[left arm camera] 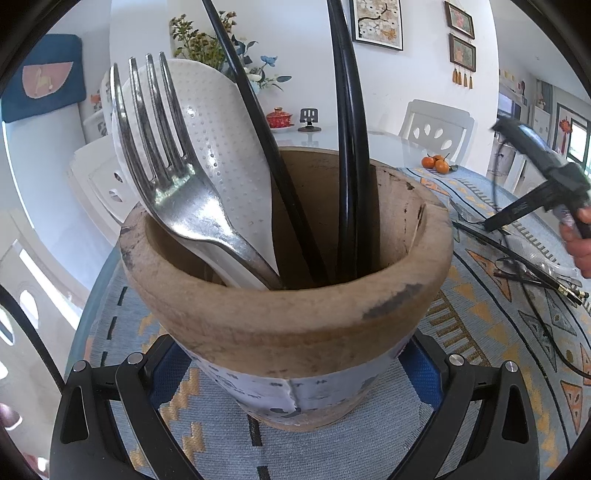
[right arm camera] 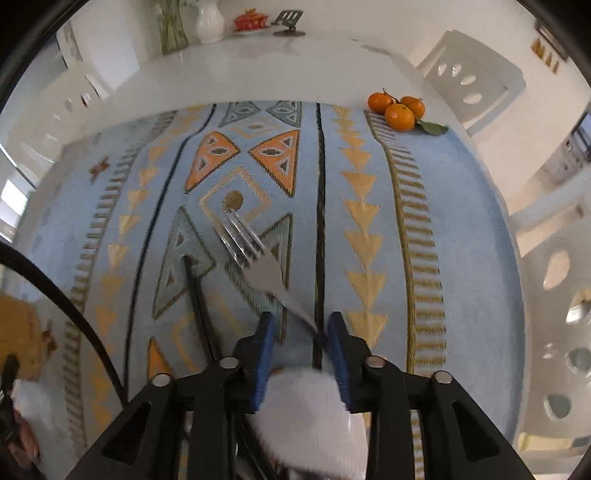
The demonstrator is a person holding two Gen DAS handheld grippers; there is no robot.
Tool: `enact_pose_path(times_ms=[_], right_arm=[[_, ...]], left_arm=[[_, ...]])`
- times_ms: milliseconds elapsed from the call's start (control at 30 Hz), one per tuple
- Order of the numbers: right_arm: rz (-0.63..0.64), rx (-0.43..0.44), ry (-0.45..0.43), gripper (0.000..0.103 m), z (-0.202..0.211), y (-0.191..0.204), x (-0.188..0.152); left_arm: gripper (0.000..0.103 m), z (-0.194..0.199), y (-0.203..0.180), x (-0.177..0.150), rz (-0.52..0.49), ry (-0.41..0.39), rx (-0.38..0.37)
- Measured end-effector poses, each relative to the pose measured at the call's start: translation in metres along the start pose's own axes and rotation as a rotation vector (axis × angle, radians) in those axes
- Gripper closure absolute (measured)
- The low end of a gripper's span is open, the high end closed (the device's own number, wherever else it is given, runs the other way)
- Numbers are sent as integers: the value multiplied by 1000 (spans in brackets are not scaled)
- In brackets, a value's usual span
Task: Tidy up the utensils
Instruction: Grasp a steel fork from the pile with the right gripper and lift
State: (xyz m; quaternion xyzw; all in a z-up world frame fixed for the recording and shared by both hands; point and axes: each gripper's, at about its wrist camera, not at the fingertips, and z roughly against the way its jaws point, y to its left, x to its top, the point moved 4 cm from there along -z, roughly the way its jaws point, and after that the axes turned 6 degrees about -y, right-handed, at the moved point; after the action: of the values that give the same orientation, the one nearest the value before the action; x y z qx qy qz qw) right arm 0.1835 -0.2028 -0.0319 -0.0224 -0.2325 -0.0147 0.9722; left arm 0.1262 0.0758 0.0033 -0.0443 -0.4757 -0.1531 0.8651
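A wooden utensil pot fills the left wrist view, and my left gripper is shut on its lower sides. In it stand a steel fork, a white dotted rice paddle and black chopsticks. Far right in that view a hand points my right gripper down at loose utensils on the cloth. In the right wrist view a second fork lies on the cloth. Its handle runs between the parted jaws of my right gripper, close to the right finger. A black chopstick lies to the left. A blurred white thing sits under the gripper's base.
A patterned blue tablecloth covers the near half of a glass table. Three tangerines sit at its far right corner. White chairs ring the table. A white vase and a red bowl stand at the far edge. More chopsticks lie at the right.
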Motion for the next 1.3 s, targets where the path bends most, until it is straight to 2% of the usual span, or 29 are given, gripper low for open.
enact_pose_path(times_ms=[167, 267, 333, 400, 467, 567, 600, 667, 733, 867, 967, 1000, 1100, 1133, 1233, 1300], right_arm=[[136, -77, -34, 68, -10, 21, 14], [119, -41, -8, 68, -15, 20, 26], [119, -9, 9, 77, -18, 22, 33], [139, -32, 7, 79, -18, 28, 38], [145, -54, -39, 80, -11, 35, 39], [163, 13, -153, 82, 17, 51, 35], [169, 26, -192, 103, 30, 55, 34], [141, 84, -227, 103, 45, 57, 34], [133, 96, -237, 103, 53, 58, 34], [176, 150, -195, 103, 47, 67, 31], [178, 221, -144, 98, 38, 76, 27], [189, 230, -125, 93, 36, 80, 24], [251, 217, -80, 59, 21, 96, 22], [266, 216, -81, 56, 18, 100, 23], [284, 203, -73, 56, 6, 111, 28], [278, 146, -30, 56, -14, 117, 30]], left_arm=[[4, 0, 4, 0, 3, 2, -4], [4, 1, 4, 1, 3, 2, -4], [4, 0, 4, 1, 3, 2, -5], [3, 0, 4, 1, 4, 2, -5], [3, 0, 4, 1, 3, 2, -5], [3, 0, 4, 1, 3, 2, -5], [3, 0, 4, 1, 4, 3, -6], [3, 0, 5, 1, 3, 3, -6], [3, -1, 5, 1, 2, 2, -4], [3, -1, 3, 1, -3, 0, 1], [3, -1, 2, 1, -2, 0, 1], [3, -1, 2, 1, -3, 0, 1], [3, -1, 2, 1, -3, 0, 1], [3, -1, 3, 1, -2, 0, 1], [4, -2, 2, 1, -2, 0, 1], [3, -2, 2, 1, -2, 0, 0]])
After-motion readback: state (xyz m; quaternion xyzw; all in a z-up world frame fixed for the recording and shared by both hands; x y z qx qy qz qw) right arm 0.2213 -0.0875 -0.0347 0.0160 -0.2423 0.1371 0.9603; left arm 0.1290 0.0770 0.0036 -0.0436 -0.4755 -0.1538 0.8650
